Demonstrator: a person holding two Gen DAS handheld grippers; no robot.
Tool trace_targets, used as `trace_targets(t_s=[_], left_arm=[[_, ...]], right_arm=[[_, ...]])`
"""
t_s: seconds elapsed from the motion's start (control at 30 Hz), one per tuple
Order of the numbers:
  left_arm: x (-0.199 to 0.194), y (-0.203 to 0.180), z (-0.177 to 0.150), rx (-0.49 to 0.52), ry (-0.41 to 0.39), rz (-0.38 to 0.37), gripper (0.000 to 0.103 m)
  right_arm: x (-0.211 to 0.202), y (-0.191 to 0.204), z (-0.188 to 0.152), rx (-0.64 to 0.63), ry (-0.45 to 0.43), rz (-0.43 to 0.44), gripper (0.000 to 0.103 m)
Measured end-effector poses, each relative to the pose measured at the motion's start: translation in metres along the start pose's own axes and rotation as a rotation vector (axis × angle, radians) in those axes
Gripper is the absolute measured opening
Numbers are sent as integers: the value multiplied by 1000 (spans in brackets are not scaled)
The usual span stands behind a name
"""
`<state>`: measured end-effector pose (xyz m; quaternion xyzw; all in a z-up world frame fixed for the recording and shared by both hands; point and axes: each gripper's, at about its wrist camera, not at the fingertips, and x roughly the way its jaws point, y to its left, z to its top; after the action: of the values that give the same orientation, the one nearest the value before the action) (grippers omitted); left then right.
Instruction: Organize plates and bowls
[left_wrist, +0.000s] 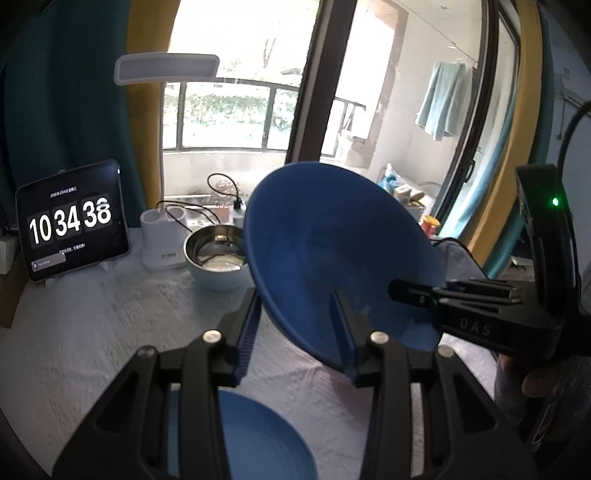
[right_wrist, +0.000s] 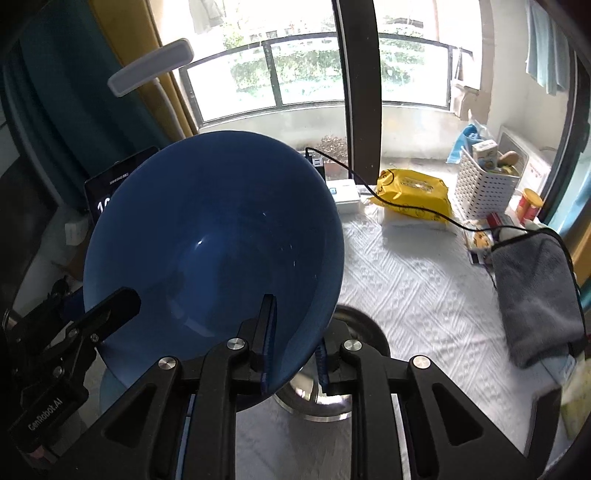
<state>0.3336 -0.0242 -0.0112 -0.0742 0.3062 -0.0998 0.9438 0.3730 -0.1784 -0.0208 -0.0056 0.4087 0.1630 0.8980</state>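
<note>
A dark blue bowl (right_wrist: 210, 254) is held tilted in the air above a white textured tablecloth (right_wrist: 417, 291), gripped from both sides. The right gripper (right_wrist: 295, 345) pinches its near rim, one finger inside and one outside; the left gripper (left_wrist: 295, 332) also straddles the rim, though whether it presses is unclear. Below lie a blue plate (left_wrist: 258, 439) near the left gripper, and farther off a steel-lined bowl (left_wrist: 218, 254).
</note>
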Motion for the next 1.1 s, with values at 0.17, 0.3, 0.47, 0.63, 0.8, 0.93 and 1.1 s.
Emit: trace_targets(t_s=[0.17, 0.3, 0.47, 0.63, 0.8, 0.93, 1.1], left_arm=[[-14, -8, -13, 22, 5, -18, 40], [-21, -14, -22, 34, 16, -33, 40], [-30, -23, -29, 50, 27, -52, 40], [-33, -30, -37, 68, 40, -63, 40], [-33, -38, -45, 87, 60, -77, 40], [-35, -45, -54, 100, 75, -87, 40], [-36, -54, -67, 115, 105, -107, 40]], right_arm=[[-17, 4, -21, 4, -13, -23, 22], [-28, 4, -39, 14, -20, -43, 22], [-39, 5, -55, 26, -23, -61, 22], [-46, 3, -70, 39, -22, -77, 23], [-49, -2, -84, 60, -14, -80, 23], [-53, -7, -99, 84, -8, -79, 23], [-57, -14, -117, 110, 8, -82, 23]])
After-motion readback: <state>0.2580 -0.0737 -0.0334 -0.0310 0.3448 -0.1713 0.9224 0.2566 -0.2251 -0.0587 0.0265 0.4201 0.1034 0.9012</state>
